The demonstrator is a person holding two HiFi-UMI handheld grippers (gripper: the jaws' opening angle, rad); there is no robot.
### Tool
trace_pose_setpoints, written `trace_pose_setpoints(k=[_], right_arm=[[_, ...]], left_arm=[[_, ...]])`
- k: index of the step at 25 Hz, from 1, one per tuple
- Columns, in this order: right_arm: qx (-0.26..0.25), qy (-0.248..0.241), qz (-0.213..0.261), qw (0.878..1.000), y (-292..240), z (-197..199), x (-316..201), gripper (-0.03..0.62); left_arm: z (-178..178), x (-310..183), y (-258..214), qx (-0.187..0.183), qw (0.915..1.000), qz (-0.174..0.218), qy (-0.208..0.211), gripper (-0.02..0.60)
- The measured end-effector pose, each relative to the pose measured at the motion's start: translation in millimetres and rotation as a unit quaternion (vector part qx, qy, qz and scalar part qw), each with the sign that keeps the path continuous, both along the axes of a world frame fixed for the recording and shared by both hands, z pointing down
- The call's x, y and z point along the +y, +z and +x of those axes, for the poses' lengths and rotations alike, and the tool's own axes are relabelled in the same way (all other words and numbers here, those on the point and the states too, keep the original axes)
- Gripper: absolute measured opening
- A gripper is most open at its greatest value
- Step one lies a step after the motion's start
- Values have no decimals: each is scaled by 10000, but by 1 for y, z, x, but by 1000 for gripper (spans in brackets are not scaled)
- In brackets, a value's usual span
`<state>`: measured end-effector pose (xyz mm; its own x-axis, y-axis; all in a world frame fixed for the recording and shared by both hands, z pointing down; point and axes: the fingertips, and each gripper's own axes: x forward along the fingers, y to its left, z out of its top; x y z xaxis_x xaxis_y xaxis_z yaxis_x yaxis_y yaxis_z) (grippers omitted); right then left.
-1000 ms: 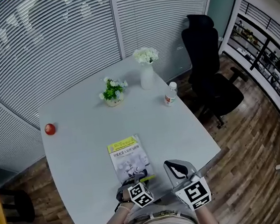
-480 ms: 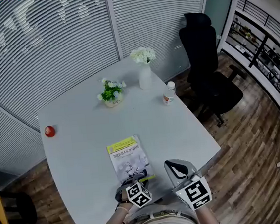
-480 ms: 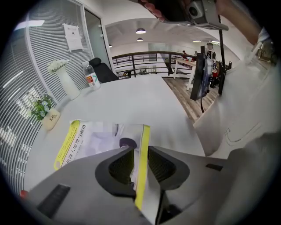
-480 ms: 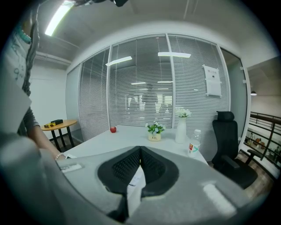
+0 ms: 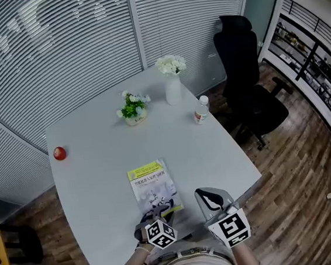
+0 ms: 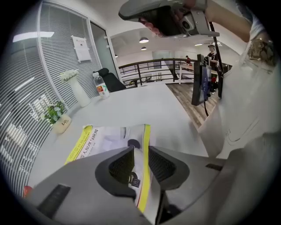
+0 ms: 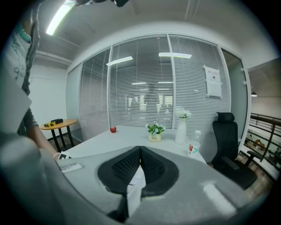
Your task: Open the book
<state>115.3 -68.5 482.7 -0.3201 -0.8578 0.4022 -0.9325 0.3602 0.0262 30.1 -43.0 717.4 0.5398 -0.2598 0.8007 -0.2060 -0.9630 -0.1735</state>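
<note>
A closed book [image 5: 152,185] with a white cover and a yellow title band lies flat near the front edge of the grey table [image 5: 94,183]. My left gripper [image 5: 157,211] is tipped down over the book's near edge. In the left gripper view its jaws [image 6: 140,151] stand apart, with the book's [image 6: 109,138] yellow-striped edge running between them. I see neither pad pressing on it. My right gripper [image 5: 210,196] hovers to the right of the book at the table's front edge. Its pads [image 7: 140,148] meet at the tips with nothing between them.
At the far side of the table stand a white vase of flowers [image 5: 173,87], a small potted plant [image 5: 132,110] and a plastic bottle [image 5: 200,111]. A red ball [image 5: 59,153] sits at the left edge. A black office chair [image 5: 245,79] stands beyond the right corner.
The left gripper has shifted slightly left and tipped further over the book's near edge, so the yellow strip seen beside it earlier is covered. The right gripper has stayed put.
</note>
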Motion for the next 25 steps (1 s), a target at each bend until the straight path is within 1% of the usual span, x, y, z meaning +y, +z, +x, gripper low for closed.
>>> trace_pose_setpoints(k=[4,10,13,17,21,25], right_arm=[[21,7,22,10000,1,2,1,3],[4,0,37,10000,1,0,2,3],[11,-13,-2,10000,2,0,3,3],[15,-45,84,10000,2,-1,2,3],[20,-58,33,10000,0,-2,3,3],[-4,-93,105,9999,-1,-3,1,3]], left_arm=[[2,2,2,-14,10000,0,-14,90],[0,6,-1,136,9999,65,-38,12],[-2,2,-6,254,9994,82,-212,8],[-6,-3,-12,368,9985,70,-409,5],[-8,-6,-17,498,9968,-38,-620,2],[-11,-9,-21,660,9937,-181,-892,2]])
